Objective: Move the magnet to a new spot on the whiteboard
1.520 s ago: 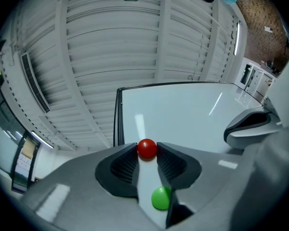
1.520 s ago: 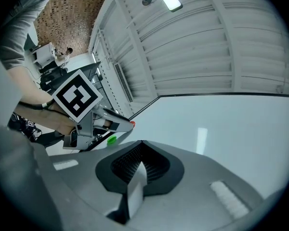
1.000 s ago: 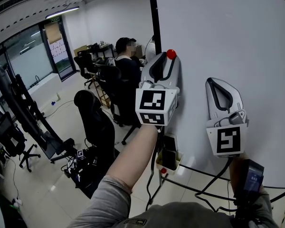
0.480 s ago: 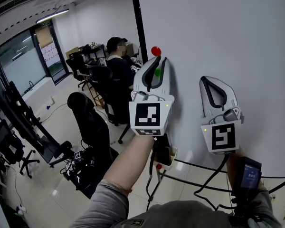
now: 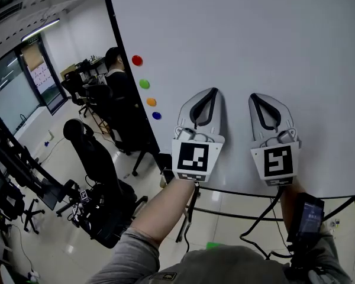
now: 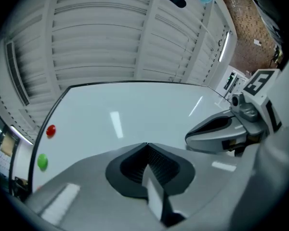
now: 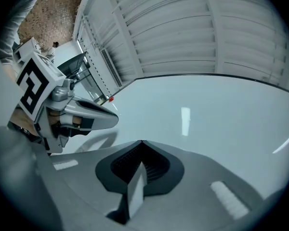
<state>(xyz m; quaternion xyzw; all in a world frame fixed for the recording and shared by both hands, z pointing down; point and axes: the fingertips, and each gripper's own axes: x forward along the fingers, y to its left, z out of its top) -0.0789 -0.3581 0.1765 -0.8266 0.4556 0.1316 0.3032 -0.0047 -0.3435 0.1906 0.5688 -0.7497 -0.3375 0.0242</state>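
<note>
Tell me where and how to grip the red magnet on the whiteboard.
Grip the red magnet by its round rim, coming straight at the face of the whiteboard. It is a small disc lying flat on the board, so only its edge offers purchase. Probably pinch it from left and right, since the green magnet sits close below it.

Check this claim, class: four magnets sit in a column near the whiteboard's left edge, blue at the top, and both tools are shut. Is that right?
Not quite. The head view shows the red magnet at the top; the blue magnet is at the bottom. The rest holds: four magnets in a column near the left edge of the whiteboard, left tool and right tool shut.
</note>
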